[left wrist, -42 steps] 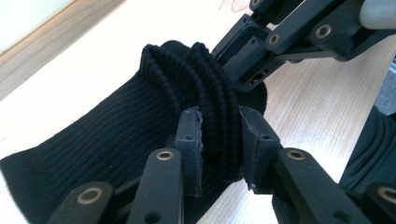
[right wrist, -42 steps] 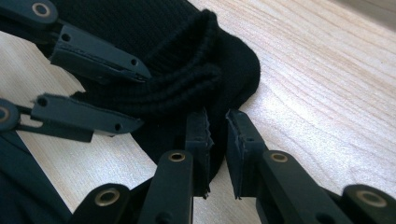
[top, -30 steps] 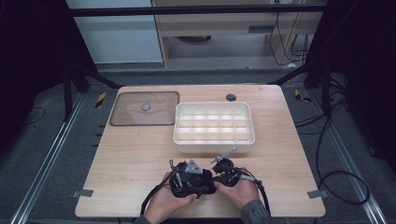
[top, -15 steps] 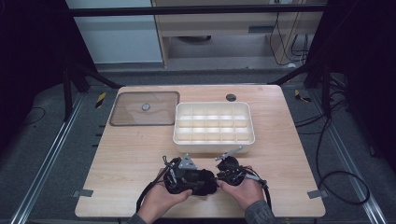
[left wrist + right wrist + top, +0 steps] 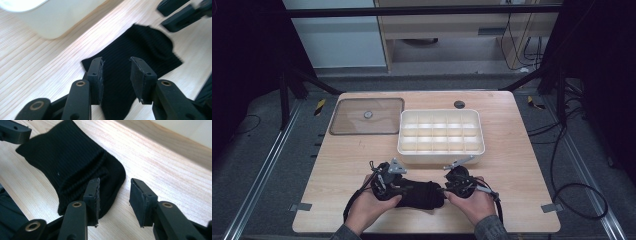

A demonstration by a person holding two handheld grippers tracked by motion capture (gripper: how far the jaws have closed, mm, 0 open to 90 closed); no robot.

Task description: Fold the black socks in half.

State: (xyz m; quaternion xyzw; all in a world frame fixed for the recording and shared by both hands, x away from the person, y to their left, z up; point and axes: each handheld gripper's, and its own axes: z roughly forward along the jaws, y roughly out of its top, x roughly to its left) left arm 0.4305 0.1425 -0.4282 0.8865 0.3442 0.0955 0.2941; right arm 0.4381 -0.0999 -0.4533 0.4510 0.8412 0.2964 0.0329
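On the pale wooden table, a folded black ribbed cloth lies near the front edge, just before the white compartmented plastic tray, with bare wood to either side. The left gripper stands apart over the cloth; the right gripper has just been opening, cloth beside one pad.

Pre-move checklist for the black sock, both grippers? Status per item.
1. Black sock flat on the table, between the hands: ok.
2. Left gripper jaws apart over the sock, pads not pressing: ok.
3. Right gripper jaws just been opening, only the sock's end by the left pad, no grip: ok.
4. Compartment tray uncovered, lid lying beside it: ok.
5. Sock folded tight enough for one compartment: cannot tell.
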